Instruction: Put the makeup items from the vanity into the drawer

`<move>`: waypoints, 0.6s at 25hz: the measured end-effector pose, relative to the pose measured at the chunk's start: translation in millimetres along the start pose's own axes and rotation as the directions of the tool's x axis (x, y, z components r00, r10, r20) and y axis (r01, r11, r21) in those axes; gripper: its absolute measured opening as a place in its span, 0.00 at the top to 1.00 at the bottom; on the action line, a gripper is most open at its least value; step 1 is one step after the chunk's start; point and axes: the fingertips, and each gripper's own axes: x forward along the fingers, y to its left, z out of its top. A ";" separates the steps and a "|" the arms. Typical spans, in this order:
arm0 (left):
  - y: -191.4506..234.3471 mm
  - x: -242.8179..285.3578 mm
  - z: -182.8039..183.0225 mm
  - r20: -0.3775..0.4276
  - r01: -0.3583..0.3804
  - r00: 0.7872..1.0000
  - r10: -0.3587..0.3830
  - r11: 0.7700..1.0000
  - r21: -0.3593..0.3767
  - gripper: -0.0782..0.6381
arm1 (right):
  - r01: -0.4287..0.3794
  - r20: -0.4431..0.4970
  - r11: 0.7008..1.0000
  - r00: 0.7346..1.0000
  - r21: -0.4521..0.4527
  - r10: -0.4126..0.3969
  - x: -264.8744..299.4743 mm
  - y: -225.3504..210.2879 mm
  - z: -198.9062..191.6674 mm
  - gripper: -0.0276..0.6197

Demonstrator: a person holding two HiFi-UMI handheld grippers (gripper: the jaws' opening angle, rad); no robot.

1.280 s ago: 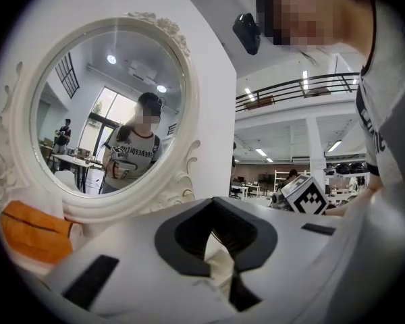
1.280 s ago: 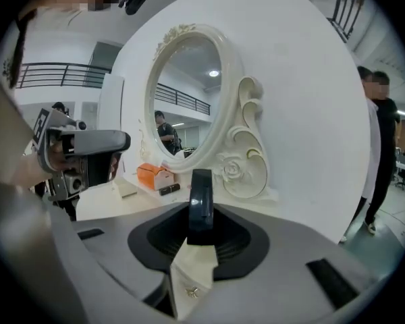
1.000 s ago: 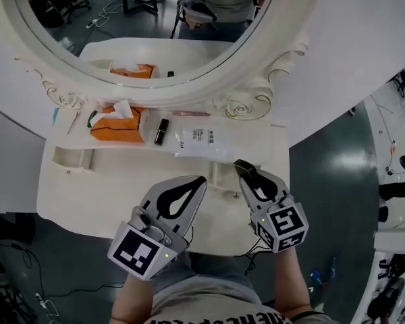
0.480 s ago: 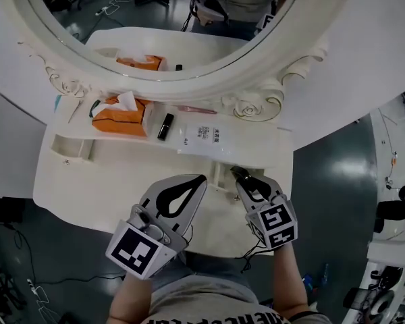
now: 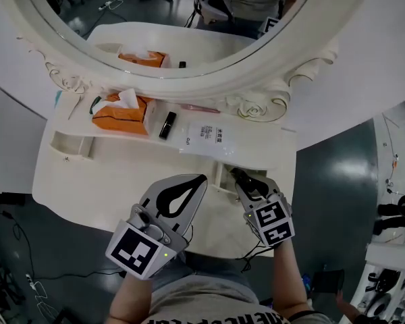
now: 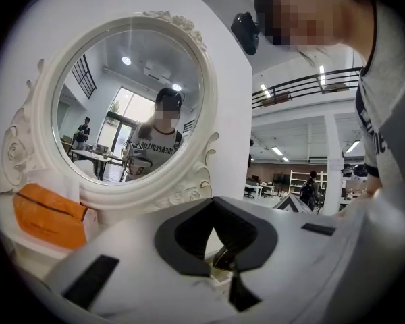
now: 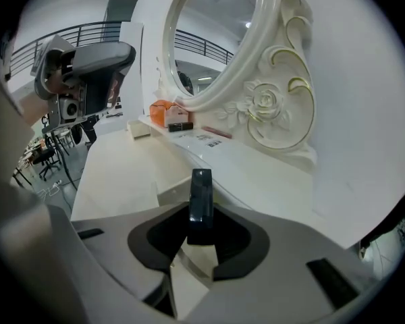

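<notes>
On the white vanity [image 5: 115, 181] below the oval mirror lie a black lipstick [image 5: 166, 125], a flat white packet [image 5: 204, 137] and a thin pink stick [image 5: 199, 108]. My right gripper [image 5: 241, 179] is shut on a dark glossy makeup item [image 7: 201, 194] that stands upright between its jaws. It sits just right of a small open drawer [image 5: 218, 174] in the middle of the vanity top. My left gripper [image 5: 201, 179] hovers over the vanity's front half with its tips together and nothing in them.
An orange tissue pack [image 5: 118, 115] sits on the shelf at the left, and beyond it there is a second small drawer [image 5: 71, 155]. The carved mirror frame [image 5: 256, 103] overhangs the shelf. Dark floor lies beyond the vanity's right edge.
My right gripper has edged a little left toward the open drawer with the dark item in it. The left gripper has held still. The head view has shifted slightly.
</notes>
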 end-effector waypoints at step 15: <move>2.7 1.5 -3.0 -0.018 0.009 1.000 -0.009 1.000 -0.016 0.87 | 0.016 -0.046 1.000 0.999 -0.006 -0.017 2.2 -1.3 -2.0 0.76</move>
